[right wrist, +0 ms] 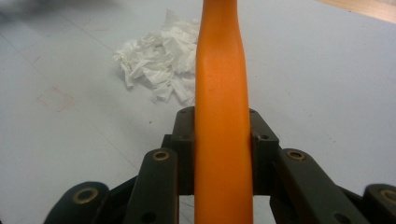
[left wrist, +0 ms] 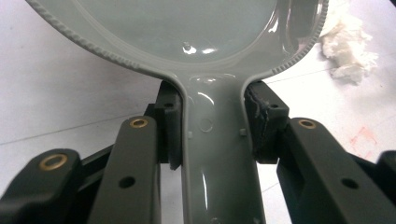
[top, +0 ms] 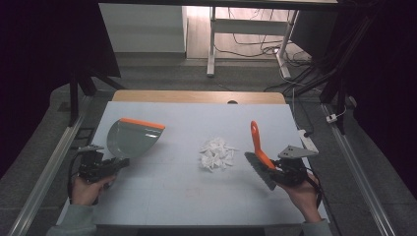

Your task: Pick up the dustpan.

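Observation:
A grey dustpan (top: 132, 137) with an orange front lip lies at the table's left, its handle (left wrist: 218, 154) clamped in my left gripper (top: 117, 165). At the right, my right gripper (top: 273, 169) is shut on the orange handle (right wrist: 221, 116) of a hand brush (top: 258, 152), whose dark bristle head rests near the table. A heap of torn white paper scraps (top: 216, 153) lies between the two tools, apart from both. From the left gripper view the scraps (left wrist: 348, 51) sit beyond the pan's right rim; from the right gripper view the scraps (right wrist: 159, 58) lie left of the handle.
The work surface is a pale blue mat (top: 196, 196) on a wooden table (top: 196, 96). A white power strip (top: 308, 141) lies at the mat's right edge. Metal rails run along both sides, and a desk frame with cables stands beyond the far end.

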`<state>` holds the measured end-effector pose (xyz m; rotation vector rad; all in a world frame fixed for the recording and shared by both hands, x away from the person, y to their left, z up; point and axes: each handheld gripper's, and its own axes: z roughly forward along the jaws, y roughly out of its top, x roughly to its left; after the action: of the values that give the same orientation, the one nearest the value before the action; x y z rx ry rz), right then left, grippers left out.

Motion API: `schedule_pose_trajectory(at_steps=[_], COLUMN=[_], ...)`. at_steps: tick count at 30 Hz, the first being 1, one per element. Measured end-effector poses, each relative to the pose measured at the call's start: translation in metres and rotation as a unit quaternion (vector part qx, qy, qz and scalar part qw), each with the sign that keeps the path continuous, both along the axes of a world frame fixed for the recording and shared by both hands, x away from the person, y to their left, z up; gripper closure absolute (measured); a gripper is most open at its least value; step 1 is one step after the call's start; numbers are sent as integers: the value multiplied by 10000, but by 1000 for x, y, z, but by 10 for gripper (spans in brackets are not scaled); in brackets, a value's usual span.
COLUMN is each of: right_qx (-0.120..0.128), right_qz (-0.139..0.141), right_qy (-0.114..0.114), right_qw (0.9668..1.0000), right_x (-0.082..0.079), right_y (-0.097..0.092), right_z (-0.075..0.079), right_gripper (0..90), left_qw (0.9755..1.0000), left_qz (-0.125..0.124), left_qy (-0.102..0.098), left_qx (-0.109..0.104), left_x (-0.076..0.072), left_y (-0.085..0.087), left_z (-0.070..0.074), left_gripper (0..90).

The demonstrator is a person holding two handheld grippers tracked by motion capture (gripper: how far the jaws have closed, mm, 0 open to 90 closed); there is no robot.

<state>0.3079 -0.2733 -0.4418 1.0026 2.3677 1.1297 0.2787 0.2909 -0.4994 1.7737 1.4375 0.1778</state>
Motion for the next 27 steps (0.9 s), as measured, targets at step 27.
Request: schedule_pose_trajectory(at_steps=[27], right_qx=[8], right_qz=[127], right_qy=[-94], right_qw=[9999], right_x=[-2], right_y=[5], right_z=[3], right_gripper=[706], left_qw=[9949], left_qz=[-921], left_qy=[-397], left_qx=[-50], left_x=[-14], left_y=[-19], left_z=[21], left_gripper=[616])
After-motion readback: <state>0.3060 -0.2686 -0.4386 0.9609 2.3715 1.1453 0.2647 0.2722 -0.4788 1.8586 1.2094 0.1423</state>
